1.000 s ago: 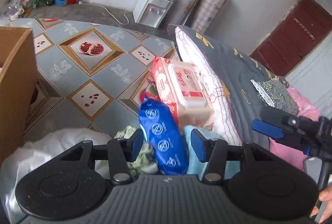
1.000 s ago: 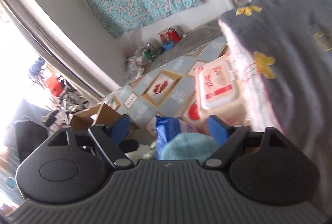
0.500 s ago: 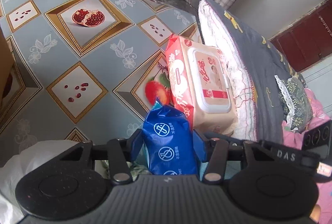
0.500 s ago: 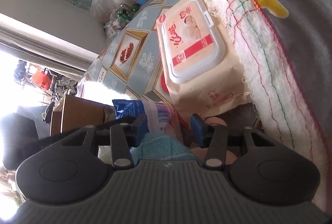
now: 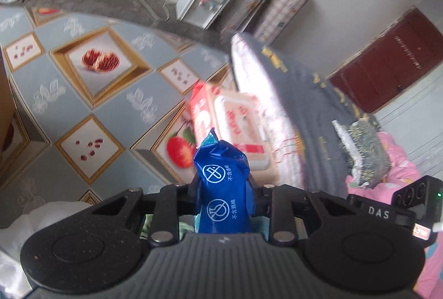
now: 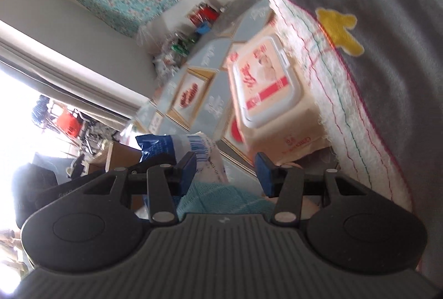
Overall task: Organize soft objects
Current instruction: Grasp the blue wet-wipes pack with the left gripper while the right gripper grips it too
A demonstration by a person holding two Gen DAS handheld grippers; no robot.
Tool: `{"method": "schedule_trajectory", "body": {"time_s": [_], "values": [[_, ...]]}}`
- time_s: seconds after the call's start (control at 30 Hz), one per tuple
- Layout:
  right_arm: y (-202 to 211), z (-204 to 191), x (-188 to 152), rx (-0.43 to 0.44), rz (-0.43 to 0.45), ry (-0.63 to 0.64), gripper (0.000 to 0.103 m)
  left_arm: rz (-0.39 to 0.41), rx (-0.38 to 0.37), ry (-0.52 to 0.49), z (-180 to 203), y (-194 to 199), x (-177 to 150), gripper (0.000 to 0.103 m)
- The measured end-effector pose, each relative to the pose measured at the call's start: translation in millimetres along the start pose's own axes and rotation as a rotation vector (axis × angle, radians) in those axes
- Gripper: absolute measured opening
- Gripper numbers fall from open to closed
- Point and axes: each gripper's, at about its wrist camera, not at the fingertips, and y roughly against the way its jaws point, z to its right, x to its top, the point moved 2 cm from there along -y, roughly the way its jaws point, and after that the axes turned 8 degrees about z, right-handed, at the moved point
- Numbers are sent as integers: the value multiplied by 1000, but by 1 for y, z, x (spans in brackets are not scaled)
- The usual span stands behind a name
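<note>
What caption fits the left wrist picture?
Left gripper closing on a crinkly blue plastic pack, above a pomegranate-patterned floor mat.

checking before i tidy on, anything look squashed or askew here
Yes: the blue packet is pinched at its middle as the left gripper closes on it, its top crumpled. The wipes pack leans against the folded blanket.

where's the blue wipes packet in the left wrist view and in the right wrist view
Left wrist: blue packet at bottom centre, squeezed between the closing left gripper jaws.
Right wrist: its blue end sits left of centre, behind the right gripper's left finger.
Shared landmark: the big pink wipes pack against the grey quilt.
</note>
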Motion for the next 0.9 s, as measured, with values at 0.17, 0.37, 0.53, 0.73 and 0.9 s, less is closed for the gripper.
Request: {"method": "schedule_trajectory", "body": {"time_s": [0.17,0.37,0.53,0.73,0.9], "values": [[47,-30,-7,91,93,52,47,61,-42,-19,13,51,3,29],[90,-76,-60,104,112,311,55,36,-3,-10,22,79,-7,29],[87,-85,-113,79,77,420,71,-33,26,-37,33,72,-29,29],[68,-80,-141,-6,40,489,75,-108,62,-6,31,54,-49,30],[61,-81,-143,-48,28,518,75,-129,70,17,31,48,-52,30]]}}
